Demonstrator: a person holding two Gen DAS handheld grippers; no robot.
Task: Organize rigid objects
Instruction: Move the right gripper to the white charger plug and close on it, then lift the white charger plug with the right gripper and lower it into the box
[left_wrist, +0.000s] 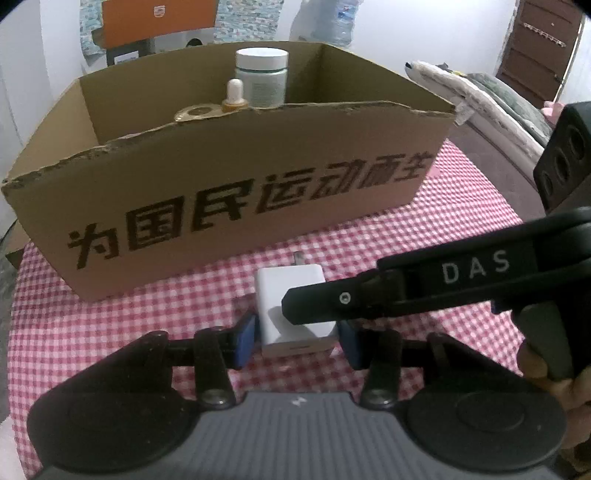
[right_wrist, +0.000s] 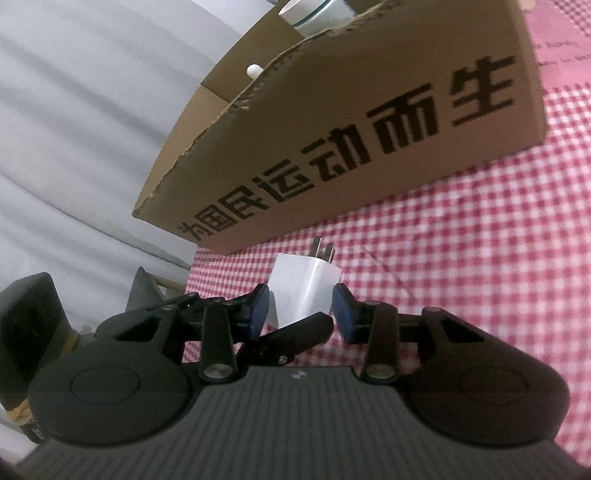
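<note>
A white charger plug (left_wrist: 291, 295) lies on the red-checked tablecloth in front of a cardboard box (left_wrist: 229, 192). My left gripper (left_wrist: 297, 341) straddles the charger's near end with its blue pads (left_wrist: 246, 336) close on either side, a small gap showing. My right gripper (right_wrist: 301, 314) straddles the same charger (right_wrist: 303, 291) from the right side, pads close to it; one of its fingers crosses over the charger in the left wrist view (left_wrist: 332, 302). Whether either set of pads touches the charger is unclear. The box (right_wrist: 351, 140) holds a white-capped jar (left_wrist: 262, 75), a dropper bottle (left_wrist: 234, 96) and a round tin.
The tablecloth (left_wrist: 424, 229) covers the table; its left edge lies close to the box. A bed with folded blankets (left_wrist: 491, 99) lies at the right rear. A large water bottle (left_wrist: 343, 18) stands behind the box. A brown door (left_wrist: 539, 48) is far right.
</note>
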